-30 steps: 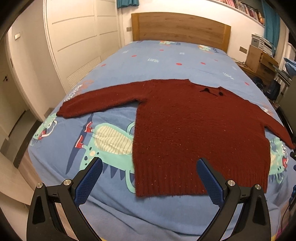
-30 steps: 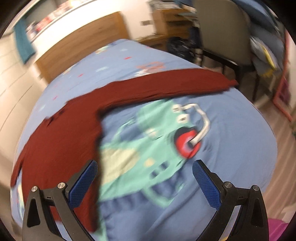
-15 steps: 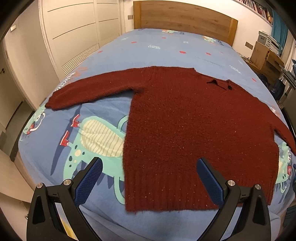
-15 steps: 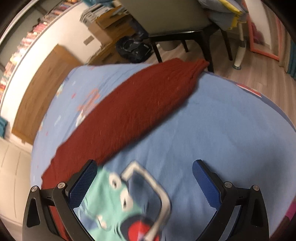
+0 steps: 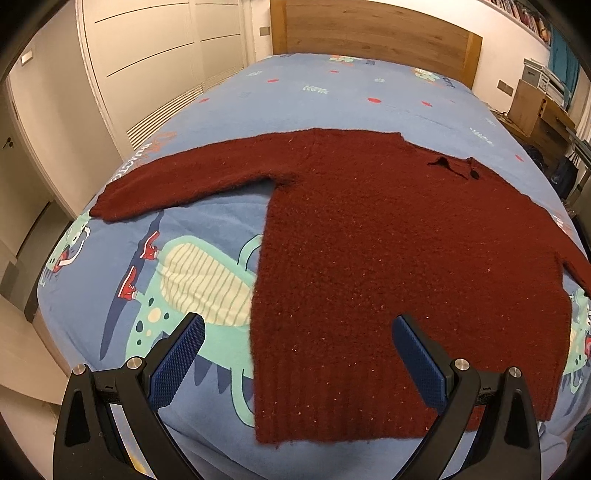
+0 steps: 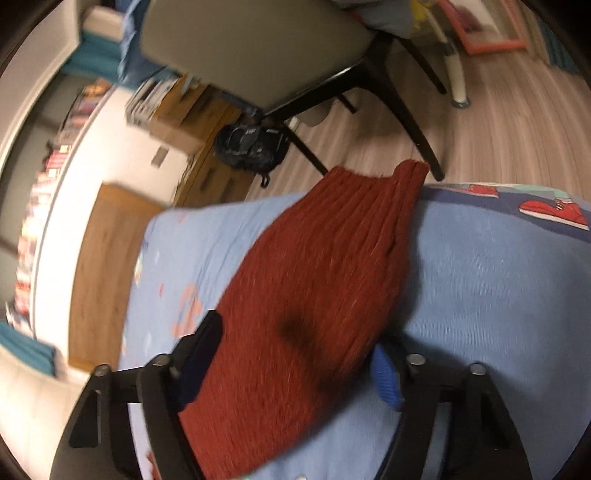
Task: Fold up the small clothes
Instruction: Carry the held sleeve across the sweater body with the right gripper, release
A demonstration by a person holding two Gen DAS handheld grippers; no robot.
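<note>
A dark red knitted sweater (image 5: 388,258) lies flat on the blue cartoon-print bed sheet (image 5: 280,96), sleeves spread out to both sides. My left gripper (image 5: 295,354) is open and empty, hovering above the sweater's bottom hem near its left corner. In the right wrist view the sweater's right sleeve (image 6: 314,295) runs between the fingers of my right gripper (image 6: 291,365), its cuff reaching the bed edge. The right gripper is open with one finger on each side of the sleeve, close down on it.
A wooden headboard (image 5: 369,33) stands at the far end, white wardrobe doors (image 5: 155,62) along the left. A chair with black legs (image 6: 332,85) and a dark bag (image 6: 251,147) stand on the wood floor beside the bed's right edge.
My right gripper has swung along the right sleeve and dropped over it, so the sleeve now lies between its fingers. My left gripper has moved a little closer to the hem.
</note>
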